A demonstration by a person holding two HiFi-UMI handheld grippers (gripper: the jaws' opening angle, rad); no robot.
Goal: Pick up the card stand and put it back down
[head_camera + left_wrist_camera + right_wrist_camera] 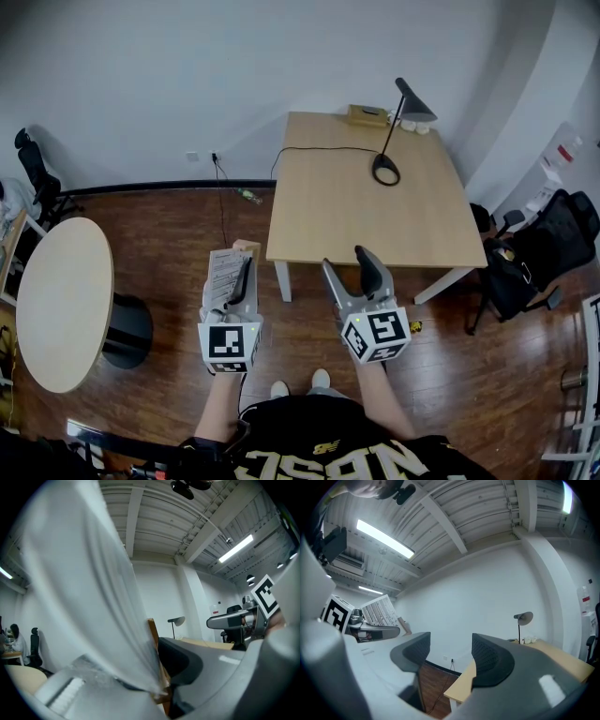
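Your card stand (93, 597) sits clamped in the left gripper (237, 277) — held up off the floor, near the wooden table's (366, 225) corner. Beside it, your right gripper (344, 260) is empty — jaws narrowly apart.

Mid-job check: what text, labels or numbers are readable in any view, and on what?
Nothing reads clearly enough to quote.
Card stand: rows of dark print on its sheet, too small to read.
Shirt: large pale letters, upside down and cut off at the frame edge, unclear.
Red label on the white unit at the right wall: too small.
Marker cubes: black-and-white square patterns, no words.
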